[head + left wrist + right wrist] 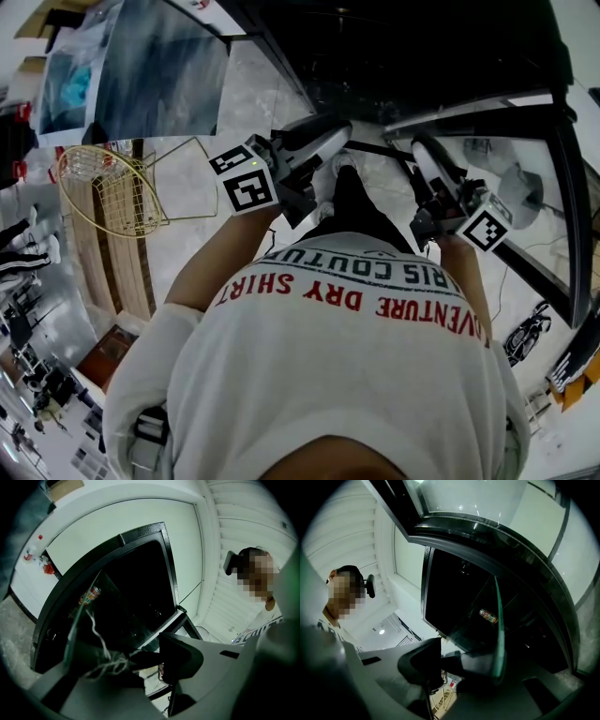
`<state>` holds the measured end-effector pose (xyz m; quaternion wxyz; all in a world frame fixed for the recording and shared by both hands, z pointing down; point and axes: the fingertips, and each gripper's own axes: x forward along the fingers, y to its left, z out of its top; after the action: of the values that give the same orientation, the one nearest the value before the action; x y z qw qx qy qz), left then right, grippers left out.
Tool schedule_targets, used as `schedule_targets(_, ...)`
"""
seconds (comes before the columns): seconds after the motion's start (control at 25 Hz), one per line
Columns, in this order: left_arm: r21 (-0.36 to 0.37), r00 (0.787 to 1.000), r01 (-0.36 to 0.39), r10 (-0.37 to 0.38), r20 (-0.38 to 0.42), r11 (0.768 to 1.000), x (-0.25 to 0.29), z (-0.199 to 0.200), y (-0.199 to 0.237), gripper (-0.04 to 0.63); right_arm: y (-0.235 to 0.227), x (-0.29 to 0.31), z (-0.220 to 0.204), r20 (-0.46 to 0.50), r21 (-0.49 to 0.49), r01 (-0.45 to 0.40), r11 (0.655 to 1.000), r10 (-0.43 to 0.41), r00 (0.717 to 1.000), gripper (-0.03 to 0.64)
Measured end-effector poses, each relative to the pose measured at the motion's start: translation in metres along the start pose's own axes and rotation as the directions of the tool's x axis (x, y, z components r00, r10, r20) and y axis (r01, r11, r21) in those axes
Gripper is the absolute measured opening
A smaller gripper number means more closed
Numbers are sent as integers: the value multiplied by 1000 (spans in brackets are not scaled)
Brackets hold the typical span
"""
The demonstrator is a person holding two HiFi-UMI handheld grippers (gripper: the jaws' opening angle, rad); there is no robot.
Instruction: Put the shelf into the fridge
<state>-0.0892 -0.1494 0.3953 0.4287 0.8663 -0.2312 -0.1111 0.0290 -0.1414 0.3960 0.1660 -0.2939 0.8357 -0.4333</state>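
A person in a white printed shirt [347,375] stands facing an open black fridge [140,583], seen from above and from each hand-held tool. The left claw [305,159] and the right claw [433,187] are held out in front of the chest, near each other. Each carries a cube with black and white square markers.

The glass shelf [499,630] is carried between them, just in front of the fridge opening and tilted. Its green edge runs up through both gripper views. The right claw pinches the pane near that edge, its jaws partly spread by the glass. The left claw is closed on the opposite side of the same pane, with a loose white string [101,639] tangled around its jaws.

Inside the dark fridge, a drink can [89,595] lies far back, seen through the glass. The fridge's black frame surrounds the opening on all sides, close to the shelf's edges. Pale walls stand to the left and right of the fridge.

To the person's left, well apart from the claws, a gold wire basket [98,192] rests on its side over wooden boards [117,262]. Pale floor lies open between the basket and the person.
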Motion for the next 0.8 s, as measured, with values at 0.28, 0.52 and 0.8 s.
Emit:
schedule_targets(0.28,-8,1000,-5,5,0,1000,7,6,11,118,-9,9,6,-2,11,-3,1000,3,1000,103)
schedule_targets(0.52,-8,1000,-9,9,3,1000,14,14,28,118,-24,21,12,3,20,1,1000,-1,1000,101)
schedule_targets(0.8,1,1000,-10,10,8,1000,21,22,37,121,-32,29,18,8,11,13,1000,-13,1000,100)
